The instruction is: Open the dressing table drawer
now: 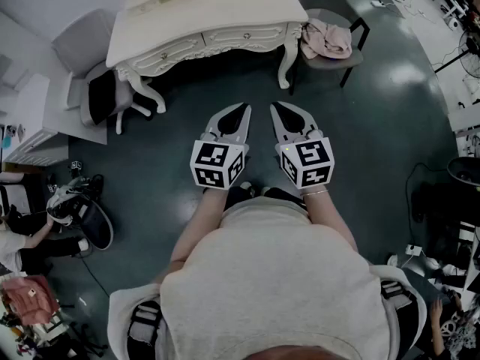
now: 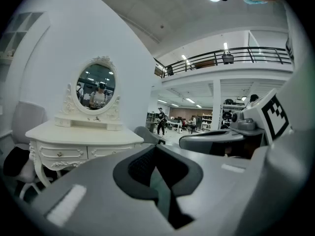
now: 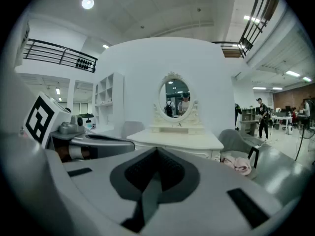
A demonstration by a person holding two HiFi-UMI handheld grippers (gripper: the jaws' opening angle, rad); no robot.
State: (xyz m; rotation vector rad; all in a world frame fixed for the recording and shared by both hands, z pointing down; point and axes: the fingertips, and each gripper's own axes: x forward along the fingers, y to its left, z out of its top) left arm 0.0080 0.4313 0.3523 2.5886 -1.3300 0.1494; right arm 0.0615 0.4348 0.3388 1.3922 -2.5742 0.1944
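— Head view?
— The left gripper (image 1: 241, 113) and right gripper (image 1: 277, 110) hover over the floor (image 1: 150, 167), apart from the dressing table (image 1: 210, 6); its drawers (image 1: 241, 36) are closed.
— Left gripper view?
— Jaws together, empty. A mirror (image 2: 97, 86) stands on the counter (image 2: 78, 131).
— Right gripper view?
— Jaws together, empty. A chair (image 3: 235, 140) holds pink cloth (image 3: 235, 164) beside the table.

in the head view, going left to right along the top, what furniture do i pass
grey chair → white dressing table → second chair with a pink cloth lying on it
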